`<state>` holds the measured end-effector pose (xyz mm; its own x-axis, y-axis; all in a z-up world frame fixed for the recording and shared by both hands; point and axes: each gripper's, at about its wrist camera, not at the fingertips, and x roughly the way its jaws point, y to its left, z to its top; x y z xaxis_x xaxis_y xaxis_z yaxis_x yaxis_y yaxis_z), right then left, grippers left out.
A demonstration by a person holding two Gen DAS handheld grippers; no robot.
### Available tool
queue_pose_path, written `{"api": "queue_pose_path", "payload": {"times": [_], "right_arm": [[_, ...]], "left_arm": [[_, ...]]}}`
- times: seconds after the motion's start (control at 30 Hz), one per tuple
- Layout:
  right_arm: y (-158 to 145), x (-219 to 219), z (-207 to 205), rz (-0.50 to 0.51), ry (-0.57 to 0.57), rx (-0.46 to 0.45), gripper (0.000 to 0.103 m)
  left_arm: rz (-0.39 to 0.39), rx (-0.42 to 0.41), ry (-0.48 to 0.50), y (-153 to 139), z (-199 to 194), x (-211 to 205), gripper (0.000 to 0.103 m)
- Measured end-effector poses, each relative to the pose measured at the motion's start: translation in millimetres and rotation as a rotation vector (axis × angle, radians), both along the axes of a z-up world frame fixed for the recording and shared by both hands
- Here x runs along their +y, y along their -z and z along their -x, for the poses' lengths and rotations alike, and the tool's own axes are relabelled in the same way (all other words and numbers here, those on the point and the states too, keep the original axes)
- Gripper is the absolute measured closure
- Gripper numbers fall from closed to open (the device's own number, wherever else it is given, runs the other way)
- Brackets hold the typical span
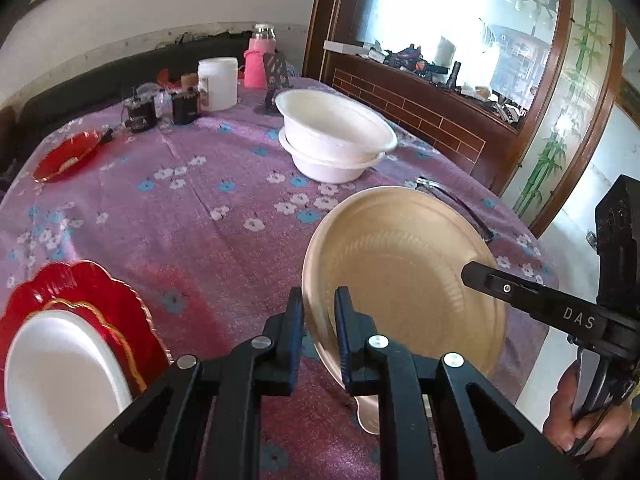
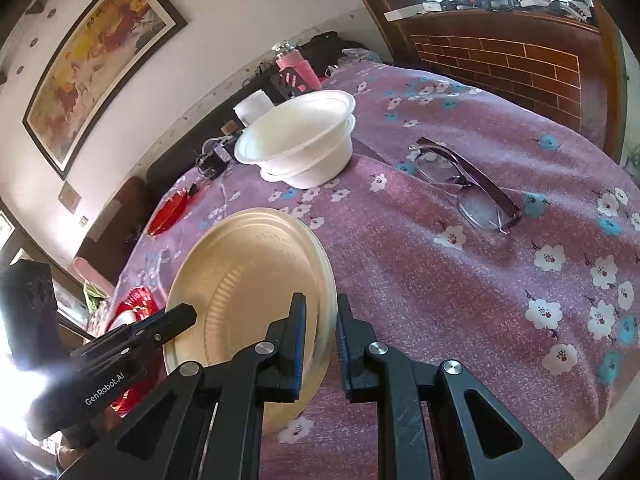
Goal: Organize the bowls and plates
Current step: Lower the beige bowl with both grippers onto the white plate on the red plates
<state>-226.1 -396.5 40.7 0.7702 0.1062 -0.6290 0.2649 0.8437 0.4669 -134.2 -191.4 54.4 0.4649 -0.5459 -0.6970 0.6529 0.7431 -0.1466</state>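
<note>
A gold plate (image 1: pixel 404 264) is tilted above the purple flowered tablecloth (image 1: pixel 208 220), held from both sides. My left gripper (image 1: pixel 320 312) is shut on its near left rim. My right gripper (image 2: pixel 322 320) is shut on the opposite rim of the gold plate (image 2: pixel 248 272); more than one rim edge shows there, so it may be a stack. Each gripper shows in the other's view: the right gripper (image 1: pixel 472 274) and the left gripper (image 2: pixel 188 314). Two white bowls (image 1: pixel 336 132) sit nested further back. A white plate (image 1: pixel 60 372) lies on a red scalloped plate (image 1: pixel 88 292) at the near left.
A second red plate (image 1: pixel 66 156) lies at the far left. Eyeglasses (image 2: pixel 464 180) lie on the cloth to the right of the bowls (image 2: pixel 296 136). A white jar (image 1: pixel 218 84), dark small jars (image 1: pixel 184 106) and a pink bottle (image 1: pixel 258 60) stand at the back. A wooden cabinet (image 1: pixel 420 116) borders the table's right.
</note>
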Motion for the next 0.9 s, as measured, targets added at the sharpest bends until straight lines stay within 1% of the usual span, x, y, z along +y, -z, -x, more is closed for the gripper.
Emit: {"api": "queue_pose_path", "payload": {"times": [0.27, 0.53, 0.73, 0.9], "right_arm": [[-25.9, 21.8, -10.1, 0.029, -0.063, -0.035, 0.088], [-52.0, 68.4, -31.3, 0.048, -0.187, -0.069, 0.088], [-54.6, 110.6, -54.8, 0.010, -0.302, -0.050, 0.088], [-53.0, 153.9, -74.9, 0.018, -0.392, -0.035, 0.088]], "left_arm": [[0.041, -0.029, -0.049, -23.1, 1.2, 30.7, 0.088], [0.087, -0.051, -0.150, -42.6, -2.3, 88.0, 0.088], [0.108, -0.063, -0.250, -50.5, -4.5, 141.1, 0.088], [0.103, -0.057, -0.333, -46.8, -7.7, 181.6, 0.088]]}}
